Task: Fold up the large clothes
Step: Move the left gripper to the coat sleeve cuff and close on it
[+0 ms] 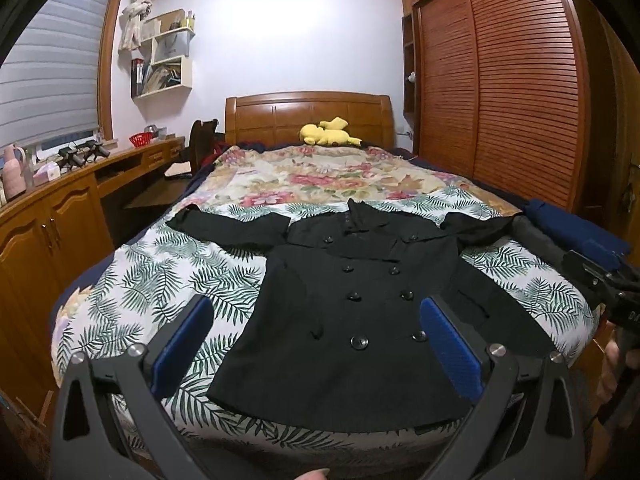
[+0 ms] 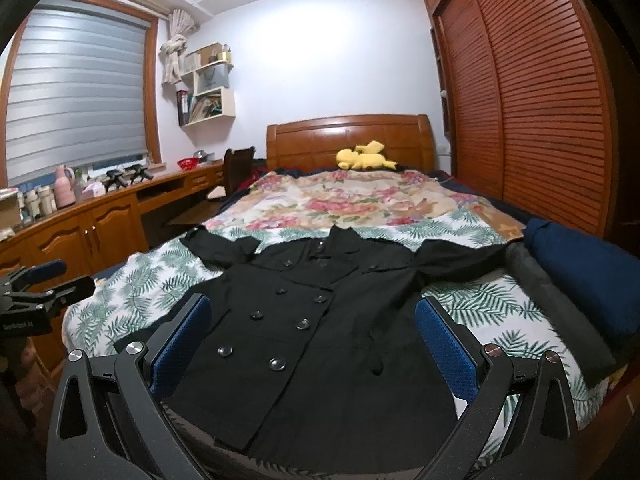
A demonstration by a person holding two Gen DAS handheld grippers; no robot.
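Two grippers, both empty, hang over the near end of the bed [image 1: 120,280] where I have them. The left gripper [image 1: 316,344] has its blue pads spread wide with nothing between them, and the right gripper [image 2: 312,340] is just as wide and holds nothing.

The coat [image 1: 360,300] lies flat and face up on the leaf-print cover, buttoned, collar toward the far end, hem at the near edge, one sleeve out to the left and one out to the right. No fold shows in it, so I judge the task at its very start: the garment is spread and the first fold is not yet made.

Next, as I see it, I must lower each gripper to a sleeve or side edge, close on a single layer of cloth, and carry it in over the buttoned front. The cloth looks thick, so a shallow pinch could slip.

As for writing, the left gripper's body seen in the right view carries small pale lettering, too blurred to read with confidence. The right gripper's body at the right edge of the left view shows a few letters, cut off. I see no label on the coat.
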